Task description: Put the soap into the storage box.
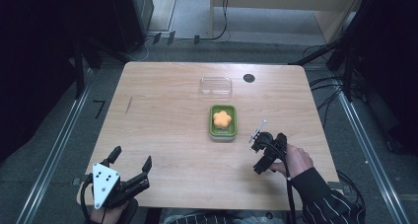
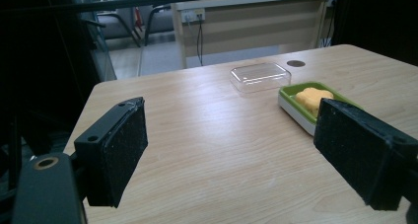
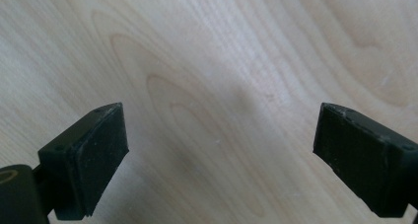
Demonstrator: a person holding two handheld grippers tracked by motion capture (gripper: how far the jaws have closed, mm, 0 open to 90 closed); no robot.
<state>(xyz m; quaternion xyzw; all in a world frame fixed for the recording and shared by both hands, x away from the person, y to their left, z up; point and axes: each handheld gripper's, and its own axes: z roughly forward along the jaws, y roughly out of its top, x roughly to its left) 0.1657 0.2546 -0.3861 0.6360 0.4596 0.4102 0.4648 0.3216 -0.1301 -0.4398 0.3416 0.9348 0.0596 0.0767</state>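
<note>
The right gripper (image 1: 260,152) has its fingers (image 3: 86,157) spread wide with nothing between them. In the right gripper view they point down at bare wood grain of the bench (image 3: 222,61), and no object lies in the gap. In the high view this gripper sits over the right part of the bench, nearer the near edge than the far one, carried by a hand (image 1: 297,160) in a dark striped sleeve. It is near the soap dish (image 1: 223,121) but apart from it, to the dish's near right.

The left gripper (image 1: 129,162) also has its fingers (image 2: 118,145) wide apart and holds nothing. It is at the near left corner of the bench, with its grey three-cornered plate (image 1: 104,183) facing up. Its own view looks level across the bench toward the far edge.

The soap dish is green with a pale base and stands close to the middle of the bench, slightly toward the right edge. An orange flower-shaped soap (image 1: 222,119) lies inside it. Just beyond the dish, toward the far edge, a clear plastic lid (image 1: 216,85) rests flat on the wood, apart from the dish. A small dark round cable hole (image 1: 249,78) is just right of the lid, near the far edge.
</note>
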